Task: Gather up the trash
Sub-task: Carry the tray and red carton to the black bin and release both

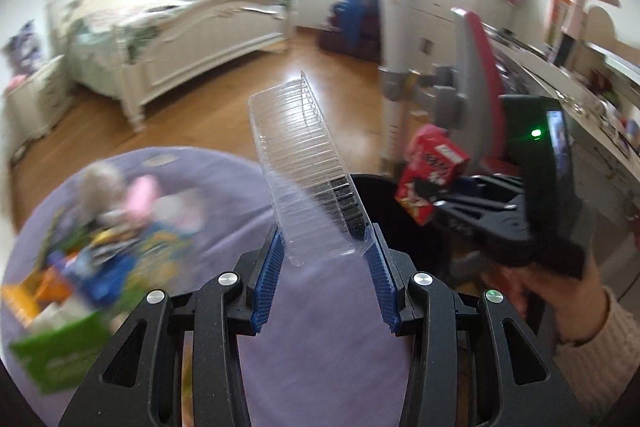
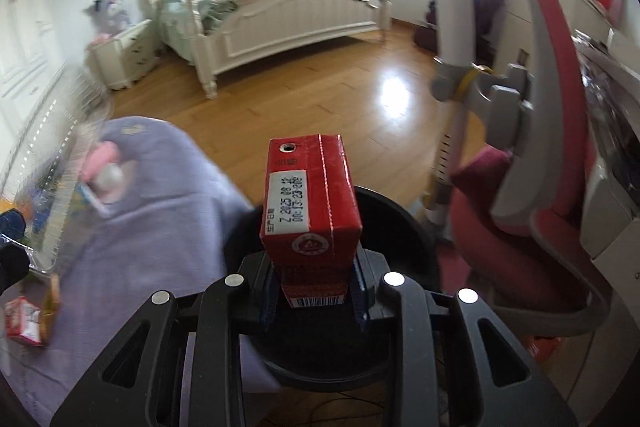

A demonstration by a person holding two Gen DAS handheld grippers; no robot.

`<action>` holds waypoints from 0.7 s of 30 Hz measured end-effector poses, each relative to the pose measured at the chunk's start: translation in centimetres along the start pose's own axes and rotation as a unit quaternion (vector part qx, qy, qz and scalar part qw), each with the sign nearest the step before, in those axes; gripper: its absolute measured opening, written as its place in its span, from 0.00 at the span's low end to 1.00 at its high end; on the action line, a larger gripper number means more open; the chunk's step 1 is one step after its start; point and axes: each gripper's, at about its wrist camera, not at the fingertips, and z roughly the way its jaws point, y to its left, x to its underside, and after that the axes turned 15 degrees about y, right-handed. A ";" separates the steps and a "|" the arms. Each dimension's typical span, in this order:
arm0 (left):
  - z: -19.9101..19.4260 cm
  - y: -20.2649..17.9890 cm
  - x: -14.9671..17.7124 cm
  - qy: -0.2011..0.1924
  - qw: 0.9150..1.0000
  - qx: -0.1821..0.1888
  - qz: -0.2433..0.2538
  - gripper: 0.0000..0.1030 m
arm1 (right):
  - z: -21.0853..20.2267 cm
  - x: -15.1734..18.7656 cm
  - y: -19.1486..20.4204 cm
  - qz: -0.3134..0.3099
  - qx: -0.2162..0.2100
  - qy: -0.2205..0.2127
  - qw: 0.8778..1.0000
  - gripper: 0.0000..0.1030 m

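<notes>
My left gripper (image 1: pixel 325 233) is shut on the lower end of a clear ribbed plastic tray (image 1: pixel 296 155), which sticks up and away between the blue pads. In the right wrist view, my right gripper (image 2: pixel 316 267) is shut on a red drink carton (image 2: pixel 314 203), held upright with its straw hole on top. A black bin (image 2: pixel 400 227) opens right under the carton. From the left wrist view, the carton (image 1: pixel 430 171) and the right gripper (image 1: pixel 434 205) hang over the bin (image 1: pixel 384 195), beside the tray.
A purple cloth (image 1: pixel 320 327) carries a blurred pile of coloured wrappers (image 1: pixel 80 259) at the left, and a small red-white packet (image 2: pixel 26 321). A pink and grey chair (image 2: pixel 540 187) and a desk (image 1: pixel 580 115) stand at the right. Beyond lie wooden floor (image 2: pixel 320 99) and a white bed (image 2: pixel 280 19).
</notes>
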 end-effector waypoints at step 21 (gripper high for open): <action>2.3 -0.9 -1.2 0.036 0.999 -0.014 0.015 0.73 | 1.8 -1.7 -0.9 0.019 0.007 0.009 1.000 0.84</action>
